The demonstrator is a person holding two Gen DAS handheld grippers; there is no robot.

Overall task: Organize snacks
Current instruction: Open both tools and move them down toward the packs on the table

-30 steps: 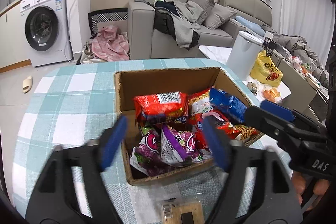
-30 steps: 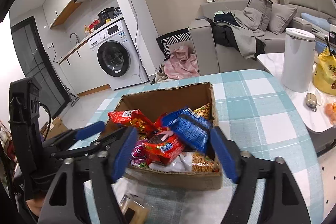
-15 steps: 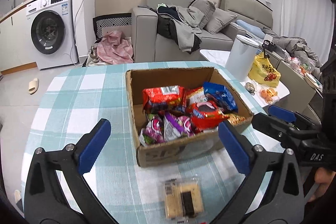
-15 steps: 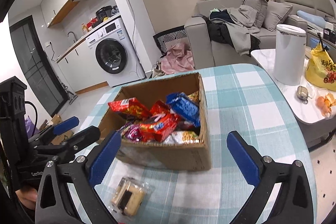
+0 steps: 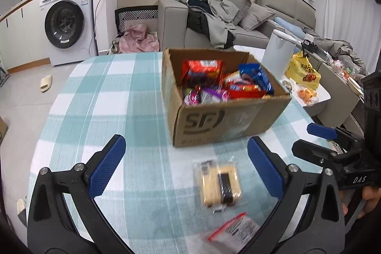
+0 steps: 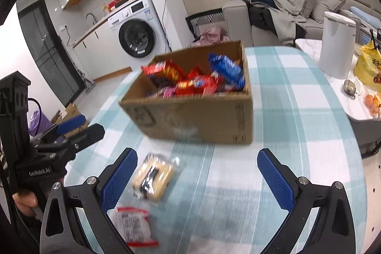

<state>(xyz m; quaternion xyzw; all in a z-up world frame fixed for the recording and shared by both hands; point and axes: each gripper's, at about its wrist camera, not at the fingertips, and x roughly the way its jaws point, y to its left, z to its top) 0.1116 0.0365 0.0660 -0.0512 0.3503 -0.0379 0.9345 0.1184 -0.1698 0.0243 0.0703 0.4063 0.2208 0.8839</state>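
Observation:
A cardboard box point(image 5: 228, 120) point(image 6: 197, 120) full of several snack packets stands on the checked table. A clear-wrapped biscuit pack point(image 5: 220, 183) point(image 6: 153, 179) lies on the cloth in front of it. A white packet with red edges point(image 5: 234, 233) point(image 6: 134, 226) lies nearer still. My left gripper point(image 5: 185, 168) is open and empty, with the biscuit pack between its fingers and a little ahead. My right gripper point(image 6: 197, 176) is open and empty, the biscuit pack just inside its left finger point(image 6: 119, 179).
The round table point(image 5: 107, 97) has a teal and white cloth. A low side table point(image 6: 352, 97) with a white bin point(image 6: 337, 44), a yellow bag and oranges stands to the right. A sofa and a washing machine stand behind.
Both grippers have pulled back and lowered away from the box and opened wide. The biscuit pack and the white packet have come into view in front of the box.

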